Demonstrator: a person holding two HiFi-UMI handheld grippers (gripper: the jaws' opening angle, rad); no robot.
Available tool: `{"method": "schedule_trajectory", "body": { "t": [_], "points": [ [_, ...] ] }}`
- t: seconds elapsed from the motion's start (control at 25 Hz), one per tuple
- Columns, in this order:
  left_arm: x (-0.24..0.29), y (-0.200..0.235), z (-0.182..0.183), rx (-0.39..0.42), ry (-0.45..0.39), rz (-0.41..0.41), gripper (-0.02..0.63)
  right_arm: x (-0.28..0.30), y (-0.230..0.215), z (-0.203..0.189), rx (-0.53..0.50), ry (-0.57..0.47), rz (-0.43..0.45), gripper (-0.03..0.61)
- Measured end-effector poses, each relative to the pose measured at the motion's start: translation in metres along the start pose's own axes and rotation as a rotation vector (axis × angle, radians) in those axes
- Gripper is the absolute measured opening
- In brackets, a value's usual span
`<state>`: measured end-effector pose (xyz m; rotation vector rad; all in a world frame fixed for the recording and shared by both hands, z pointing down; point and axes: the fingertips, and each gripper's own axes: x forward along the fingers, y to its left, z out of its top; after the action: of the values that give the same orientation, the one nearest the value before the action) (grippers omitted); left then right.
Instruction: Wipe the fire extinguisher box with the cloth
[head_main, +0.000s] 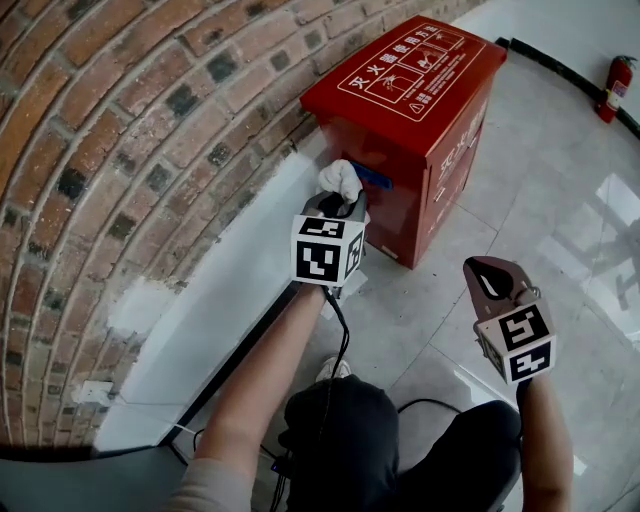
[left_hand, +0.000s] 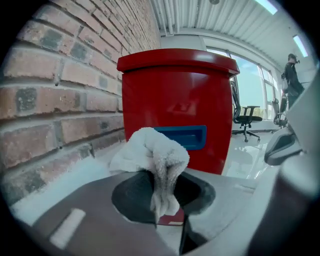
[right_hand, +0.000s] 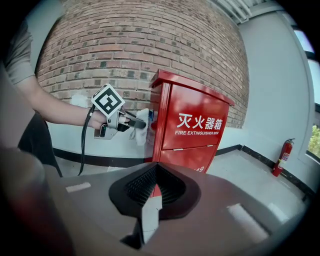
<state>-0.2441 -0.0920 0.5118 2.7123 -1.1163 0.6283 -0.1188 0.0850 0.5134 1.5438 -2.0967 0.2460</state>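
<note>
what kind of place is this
Probably an office or commercial building interior: a red fire extinguisher box against a brick wall, glossy floor tiles, and an office chair by large windows.

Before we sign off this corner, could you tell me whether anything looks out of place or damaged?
A white plaster-like patch smears the red brick wall above its white base, and a red fire extinguisher stands on the floor, apart from the red metal extinguisher box.

Closed, empty right gripper; left gripper holds cloth at red box.
</note>
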Motion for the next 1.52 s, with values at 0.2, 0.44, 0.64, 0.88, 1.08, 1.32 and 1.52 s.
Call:
{"method": "schedule_trajectory", "body": {
  "t": [0.2,0.44,0.64,0.88,1.08,1.32,1.52],
  "points": [
    [-0.003,-0.046,-0.010,0.027,0.014,-0.119,0.083,-0.005,0.002,-0.013,0.010,0.019,-0.006,0.026],
    [-0.006,-0.102,-0.017,0.064,0.026,-0.256,0.083,-0.009,0.002,-0.025,0.033,0.033,-0.011,0.026],
    [-0.006,-0.143,-0.035,0.112,0.045,-0.379,0.081,-0.011,0.002,-0.033,0.034,0.048,-0.017,0.026],
    [-0.003,-0.167,-0.073,0.146,0.113,-0.500,0.081,-0.007,-0.004,-0.045,0.045,0.077,-0.032,0.026],
    [0.014,-0.133,-0.101,0.119,0.153,-0.383,0.081,0.006,-0.004,-0.052,0.058,0.087,-0.030,0.026],
    [0.032,-0.079,-0.106,0.087,0.161,-0.259,0.081,0.023,0.005,-0.059,0.082,0.107,-0.006,0.026],
    [0.044,-0.038,-0.114,0.065,0.170,-0.163,0.081,0.036,0.002,-0.060,0.086,0.120,-0.006,0.026]
  ]
}}
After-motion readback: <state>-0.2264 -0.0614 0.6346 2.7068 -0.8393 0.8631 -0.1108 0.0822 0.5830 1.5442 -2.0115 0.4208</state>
